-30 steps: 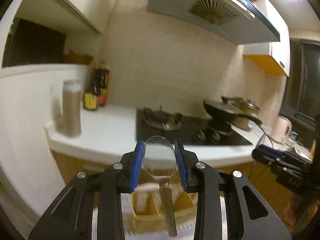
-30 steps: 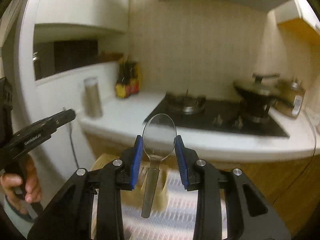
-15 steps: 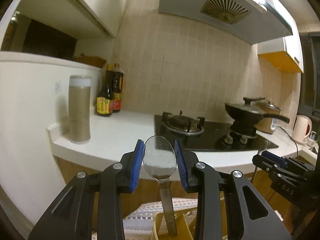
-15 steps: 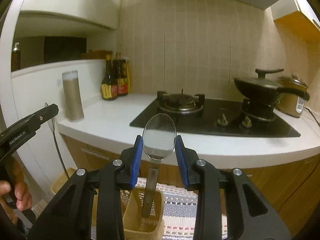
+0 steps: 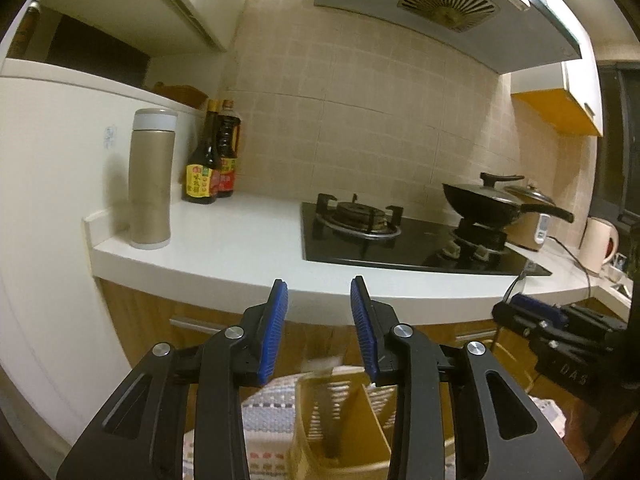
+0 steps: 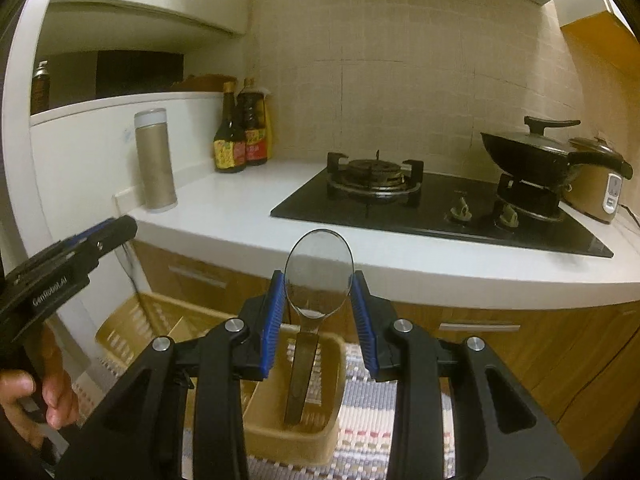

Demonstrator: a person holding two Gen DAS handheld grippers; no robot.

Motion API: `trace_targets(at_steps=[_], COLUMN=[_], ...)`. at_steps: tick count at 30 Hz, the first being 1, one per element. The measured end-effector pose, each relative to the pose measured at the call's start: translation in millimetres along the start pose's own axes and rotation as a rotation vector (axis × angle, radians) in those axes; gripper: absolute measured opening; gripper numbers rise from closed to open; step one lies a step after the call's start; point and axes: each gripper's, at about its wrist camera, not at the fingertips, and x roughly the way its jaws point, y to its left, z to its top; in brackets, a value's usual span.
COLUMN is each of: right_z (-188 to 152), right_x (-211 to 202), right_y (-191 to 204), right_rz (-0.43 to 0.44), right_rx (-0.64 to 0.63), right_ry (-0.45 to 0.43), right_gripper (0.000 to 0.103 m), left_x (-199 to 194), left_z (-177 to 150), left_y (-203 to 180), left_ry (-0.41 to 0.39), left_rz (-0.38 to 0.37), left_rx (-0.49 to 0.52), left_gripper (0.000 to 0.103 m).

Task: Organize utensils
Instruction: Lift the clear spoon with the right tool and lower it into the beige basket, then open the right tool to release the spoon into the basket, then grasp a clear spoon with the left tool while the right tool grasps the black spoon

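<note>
My left gripper [image 5: 319,304] is opening with nothing between its blue pads. Below it a blurred clear-bowled spoon [image 5: 330,428] is dropping handle-first into a compartment of the tan slotted utensil holder [image 5: 372,412]. In the right wrist view, my right gripper [image 6: 319,280] has a second clear spoon [image 6: 319,268] between its pads. The jaws are starting to open, but the bowl still touches both pads. Its handle hangs into the holder [image 6: 256,428]. The left gripper [image 6: 120,228], held by a hand [image 6: 48,396], shows at the left.
The holder stands on a striped mat [image 6: 400,432] on the floor, before wooden cabinets [image 6: 520,360]. Above runs a white counter [image 6: 240,216] with a gas hob [image 6: 376,180], a black pan [image 6: 528,156], sauce bottles [image 6: 236,140] and a gold flask [image 6: 156,164].
Both grippers have come down toward the holder. The left gripper has let go of its spoon, which is falling into the holder. The right spoon's handle now reaches into a compartment.
</note>
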Motion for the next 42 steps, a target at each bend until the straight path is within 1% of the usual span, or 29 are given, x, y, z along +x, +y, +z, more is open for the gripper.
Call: trace_targets(at_steps=[1,2,4,6,10,12,17,20,21,22,24,26,27,30,32,33,34,36,38,40,42], right_z=[-1,-1,-3,-3,-2,1,-2,-12,-18,-25,-42,-60,-73,-106,-122,-131,-139,-151,-160,-166,-170], right_x=[-2,-5,-15,-25,-47,-57,-73,-75,-72,-69,-62,-55,-49,-37,-31,-30,-29,-30,-31,-31,-31], right_y=[0,1,1,2,3,4,6,7,6,6,5,5,3,-1,-2,-1,0,4,8,14,21], right_rz=[0.01,0.018,0.027,0.042,0.037,0.024,0.033,0.048,0.048,0.048,0.057,0.08,0.098,0.158,0.18,0.189,0.196,0.217,0.229,0.229,0.24], right_rx=[0.003,0.007,0.011,0.014,0.027,0.025,0.028,0.031,0.034,0.034,0.028,0.03,0.041,0.091,0.104,0.104,0.103,0.101,0.097,0.084,0.081], right_ry=[0.013,0.019,0.013,0.028,0.052,0.081,0.17,0.255,0.302,0.346,0.442,0.53,0.59,0.735,0.803,0.839,0.867,0.918,0.947,0.961,0.97], right_gripper=[0.048,0.055,0.055,0.055,0.055,0.055,0.055,0.055,0.055,0.055,0.055,0.055,0.055,0.055,0.054,0.052,0.046,0.036,0.035,0.035,0.034], left_x=[-5,-9,-16,-24,-46,-55,-75,-76,-74,-71,-65,-55,-51,-34,-23,-20,-17,-16,-14,-12,-12], left_z=[1,2,5,8,17,21,24,12,7,-3,-21,-47,-56,-93,-108,-114,-121,-125,-129,-134,-138], left_y=[1,1,1,2,3,2,-9,-14,-15,-15,-16,-18,-19,-26,-26,-27,-28,-30,-34,-39,-42], left_ry=[0.0,-0.001,0.006,0.014,0.036,0.046,0.119,0.213,0.244,0.3,0.388,0.501,0.537,0.689,0.768,0.793,0.827,0.849,0.876,0.909,0.942], left_rz=[-0.012,-0.018,-0.033,-0.048,-0.107,-0.121,-0.163,-0.193,-0.197,-0.2,-0.205,-0.221,-0.228,-0.249,-0.268,-0.277,-0.297,-0.316,-0.348,-0.364,-0.371], left_rx=[-0.005,-0.009,-0.017,-0.03,-0.066,-0.07,-0.037,-0.022,-0.02,-0.017,-0.008,0.006,0.012,0.043,0.034,0.03,0.028,0.035,0.037,0.042,0.055], left_gripper=[0.042,0.043,0.043,0.043,0.045,0.046,0.047,0.049,0.049,0.049,0.049,0.049,0.049,0.049,0.049,0.049,0.049,0.049,0.047,0.047,0.044])
